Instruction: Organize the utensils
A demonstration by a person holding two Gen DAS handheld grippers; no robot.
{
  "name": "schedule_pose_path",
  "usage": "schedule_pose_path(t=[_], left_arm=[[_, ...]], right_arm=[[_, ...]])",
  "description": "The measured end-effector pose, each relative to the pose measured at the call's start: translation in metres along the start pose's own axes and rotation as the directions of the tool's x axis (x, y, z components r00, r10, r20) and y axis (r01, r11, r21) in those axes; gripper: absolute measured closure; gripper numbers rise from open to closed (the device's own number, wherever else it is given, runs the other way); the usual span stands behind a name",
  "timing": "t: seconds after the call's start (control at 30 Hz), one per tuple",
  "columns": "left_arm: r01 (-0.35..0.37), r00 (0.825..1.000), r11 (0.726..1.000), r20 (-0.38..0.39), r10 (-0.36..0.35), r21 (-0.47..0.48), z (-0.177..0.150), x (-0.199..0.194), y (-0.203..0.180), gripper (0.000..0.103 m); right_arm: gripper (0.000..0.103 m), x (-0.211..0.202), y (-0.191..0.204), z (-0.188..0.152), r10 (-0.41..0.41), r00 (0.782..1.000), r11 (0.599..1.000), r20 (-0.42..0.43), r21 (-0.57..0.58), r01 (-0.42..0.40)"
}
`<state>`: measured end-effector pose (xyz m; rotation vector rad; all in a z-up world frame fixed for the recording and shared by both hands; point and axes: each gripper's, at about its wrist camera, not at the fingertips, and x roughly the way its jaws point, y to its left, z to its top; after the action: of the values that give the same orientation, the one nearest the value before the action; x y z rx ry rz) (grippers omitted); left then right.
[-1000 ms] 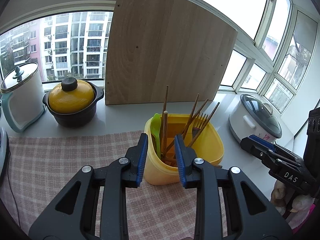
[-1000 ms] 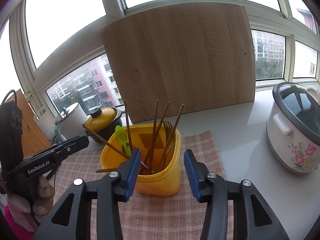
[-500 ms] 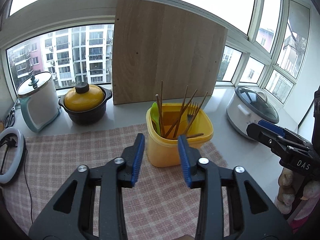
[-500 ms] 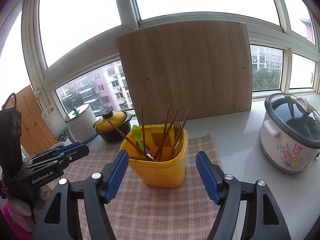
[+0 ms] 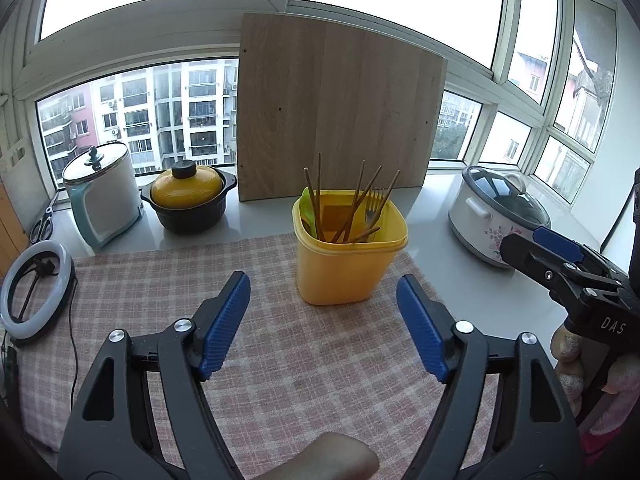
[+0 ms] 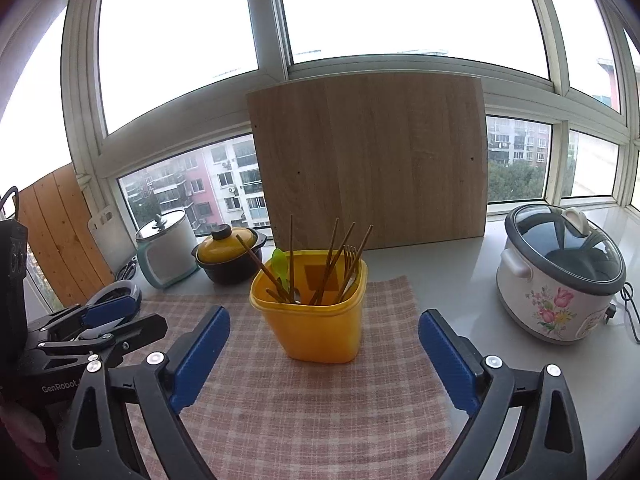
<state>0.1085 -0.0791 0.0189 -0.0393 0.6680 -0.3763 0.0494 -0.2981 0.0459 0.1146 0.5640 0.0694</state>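
Nearest you, your left gripper (image 5: 323,314) hovers above the pink-and-white checked cloth (image 5: 280,360) with its blue-padded fingers (image 5: 224,320) spread wide and nothing between them. Your right gripper (image 6: 324,354) does the same over the same cloth, jaws wide apart and empty. Each gripper shows at the edge of the other's view: the right one at the right edge of the left wrist view, the left one low at the left edge of the right wrist view.

Just beyond both sets of fingertips, clear of them, the yellow plastic utensil tub (image 5: 347,264) stands upright on the far part of the cloth. Inside it you see several brown wooden chopsticks (image 5: 318,200) leaning at different angles, a metal fork (image 5: 373,206) with its tines up, and a light green plastic spoon (image 6: 281,265) against the left wall.

To your left, at the cloth's edge, lies a white ring light (image 5: 36,288) with its black cord. Past the cloth, on the grey-white counter (image 5: 472,276), sit a black casserole pot with a yellow lid (image 5: 188,202) and, beside it on the left, a white and teal lidded container (image 5: 102,196). On the right stands a white floral rice cooker with a glass lid (image 6: 560,280). Behind the tub, a large pale wooden board (image 5: 336,108) leans upright against the windows.
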Motion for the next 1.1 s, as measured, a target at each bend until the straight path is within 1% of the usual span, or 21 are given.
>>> schedule_pose_path(t=[0.1, 0.17, 0.23, 0.5, 1.1], left_arm=[[-0.034, 0.999, 0.999, 0.020, 0.034, 0.014, -0.003, -0.007, -0.002, 0.019], [-0.051, 0.999, 0.999, 0.018, 0.051, 0.017, -0.005, -0.011, -0.003, 0.009], [-0.054, 0.998, 0.998, 0.028, 0.053, 0.013, -0.007, -0.014, -0.003, 0.006], [-0.096, 0.994, 0.995, 0.051, 0.095, 0.030, -0.011, -0.025, -0.004, 0.003], [-0.110, 0.994, 0.992, 0.029, 0.108, 0.060, -0.019, -0.024, -0.006, 0.002]], right_arm=[[0.000, -0.007, 0.000, -0.003, -0.013, 1.000, 1.000, 0.019, 0.002, 0.013], [0.000, -0.009, 0.000, -0.005, -0.015, 1.000, 1.000, 0.022, 0.003, 0.015], [0.000, -0.011, 0.000, -0.006, -0.016, 1.000, 1.000, 0.022, 0.005, 0.016], [0.000, -0.011, 0.001, -0.011, -0.029, 0.999, 1.000, 0.020, 0.009, 0.029], [0.000, -0.005, -0.002, -0.022, -0.050, 0.999, 0.998, -0.011, 0.024, 0.050]])
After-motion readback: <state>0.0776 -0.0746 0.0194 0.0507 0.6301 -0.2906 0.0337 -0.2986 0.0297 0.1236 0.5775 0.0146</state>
